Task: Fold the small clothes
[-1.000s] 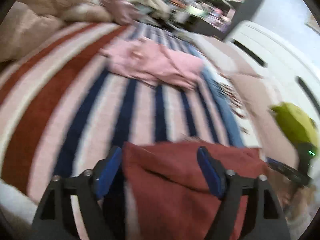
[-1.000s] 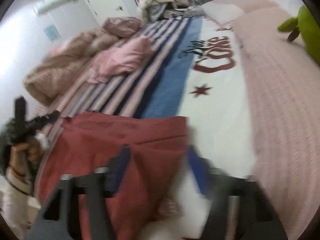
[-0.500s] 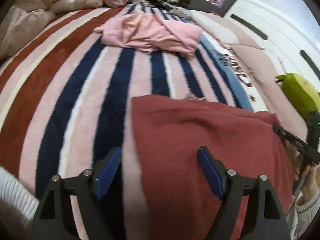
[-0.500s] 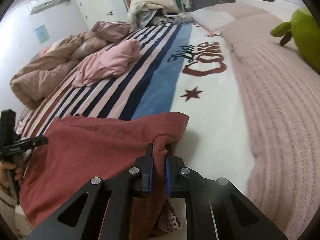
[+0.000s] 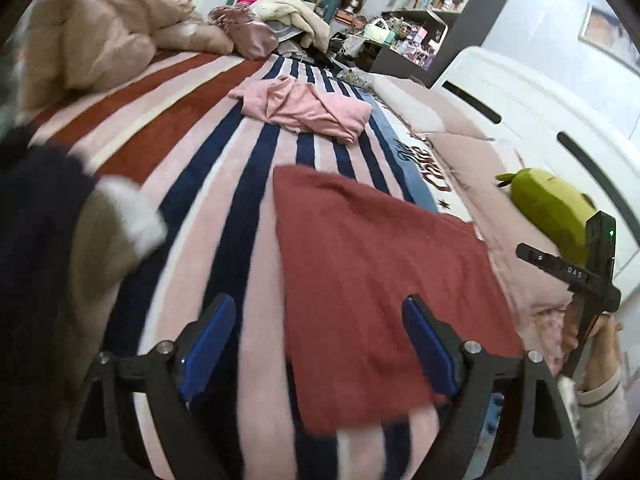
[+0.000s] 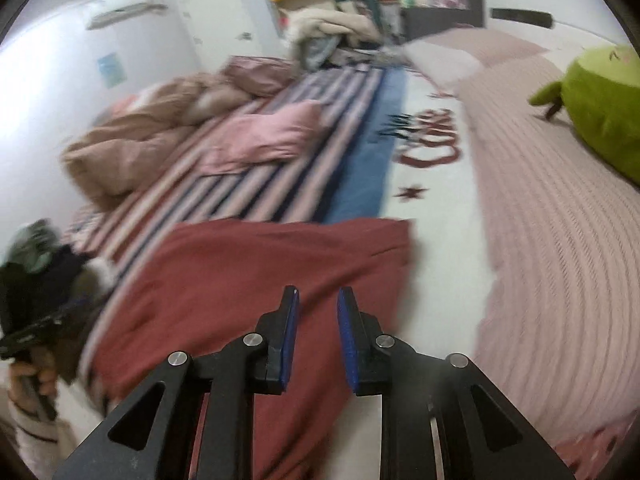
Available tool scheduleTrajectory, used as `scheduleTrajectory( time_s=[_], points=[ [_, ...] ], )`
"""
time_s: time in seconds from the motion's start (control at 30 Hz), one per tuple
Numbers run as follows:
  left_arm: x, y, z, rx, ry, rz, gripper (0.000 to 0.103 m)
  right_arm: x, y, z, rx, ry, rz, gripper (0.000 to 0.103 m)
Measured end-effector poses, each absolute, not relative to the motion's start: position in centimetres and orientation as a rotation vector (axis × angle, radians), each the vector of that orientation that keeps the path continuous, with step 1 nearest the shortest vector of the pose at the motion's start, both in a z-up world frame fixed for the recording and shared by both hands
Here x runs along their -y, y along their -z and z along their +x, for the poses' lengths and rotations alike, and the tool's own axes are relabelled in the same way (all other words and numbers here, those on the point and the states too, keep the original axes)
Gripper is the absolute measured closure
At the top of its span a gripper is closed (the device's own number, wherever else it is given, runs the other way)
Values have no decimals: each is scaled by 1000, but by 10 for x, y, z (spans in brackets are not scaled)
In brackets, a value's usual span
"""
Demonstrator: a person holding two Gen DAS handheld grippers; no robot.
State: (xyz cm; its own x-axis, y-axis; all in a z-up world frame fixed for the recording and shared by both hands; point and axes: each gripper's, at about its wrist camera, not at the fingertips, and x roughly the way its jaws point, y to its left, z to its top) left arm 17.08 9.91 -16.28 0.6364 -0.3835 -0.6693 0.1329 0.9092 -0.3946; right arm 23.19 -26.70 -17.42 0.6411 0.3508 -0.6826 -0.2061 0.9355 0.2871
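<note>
Red cloth [image 5: 380,280] spread flat on the striped blanket [image 5: 224,184] of the bed, near the front edge, likely laid out so to prepare a fold; lies well in front of the pink garment [image 5: 308,110], which waits crumpled farther up the same blanket, probably as the next piece. Left tool [image 5: 320,344] wide open, holding nothing, hovering over the near left corner of the red cloth; one finger [image 5: 212,332] above bare blanket beside the cloth, the other finger [image 5: 424,340] above the cloth itself, so placed perhaps to take that edge. Right tool [image 6: 318,336] parted only a little, nothing between the pads, above the right half of the red cloth; seems free of the fabric. Green plush [image 6: 600,108] well apart to the right of the red cloth, on the pink cover; not in the way. Fold not yet visible on the red cloth.
</note>
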Motion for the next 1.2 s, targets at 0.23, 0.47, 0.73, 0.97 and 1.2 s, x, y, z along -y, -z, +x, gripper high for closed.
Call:
scheduleTrajectory(
  time_s=[0.23,0.47,0.73,0.97,1.2],
  points=[
    [-97,199,114,-851,376,-575,20,205,176,167,-810,-503,272,88],
    [-60,236,121,-879,456,-695,20,157,226,147,-892,-607,180,99],
    [-52,236,162,-778,371,-757,39,139,251,156,-987,-582,115,99],
    [-47,223,181,-749,343,-663,87,157,258,162,-1032,-597,232,102],
    [2,163,182,-666,428,-300,93,250,202,148,-837,-528,453,96]
  ],
)
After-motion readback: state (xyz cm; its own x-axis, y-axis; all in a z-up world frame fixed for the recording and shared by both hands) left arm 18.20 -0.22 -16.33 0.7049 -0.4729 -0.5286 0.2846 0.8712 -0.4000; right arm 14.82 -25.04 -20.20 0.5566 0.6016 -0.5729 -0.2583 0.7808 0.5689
